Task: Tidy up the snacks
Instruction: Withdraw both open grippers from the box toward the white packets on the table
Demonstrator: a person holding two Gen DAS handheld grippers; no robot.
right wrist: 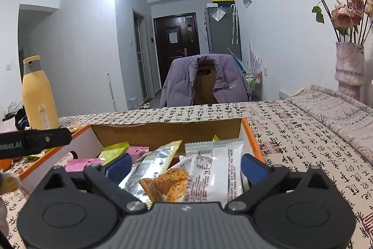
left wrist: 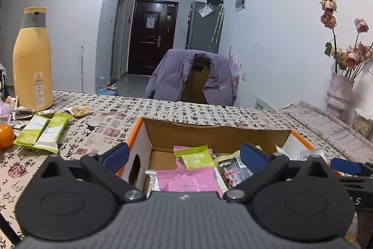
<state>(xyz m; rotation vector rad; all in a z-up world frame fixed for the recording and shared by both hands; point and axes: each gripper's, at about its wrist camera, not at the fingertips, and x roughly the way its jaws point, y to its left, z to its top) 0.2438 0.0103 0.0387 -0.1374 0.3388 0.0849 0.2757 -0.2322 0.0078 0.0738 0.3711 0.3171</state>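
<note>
Snack packets are lying in an open cardboard box (left wrist: 211,132) on the bench (left wrist: 163,113), and the left wrist view is looking into it over the left claw (left wrist: 184,152), whose blue-padded jaws are standing spread with nothing between them. A pink packet (left wrist: 188,180) is sitting nearest, its lower edge cut off by the claw body; a small green packet (left wrist: 197,158) is lying on it, and a dark packet (left wrist: 233,170) is partly hidden behind the right pad. Two green-and-white bars (left wrist: 42,132) are lying outside the box to the left, near a yellow bottle (left wrist: 31,60) and an orange (left wrist: 5,135) clipped by the frame edge.

From the right wrist view, the right claw (right wrist: 184,166) is hanging wide apart over the same box (right wrist: 253,141), gripping nothing. A white packet (right wrist: 214,169) and a silver packet (right wrist: 149,167) are lying below it, their print too small to read.
</note>
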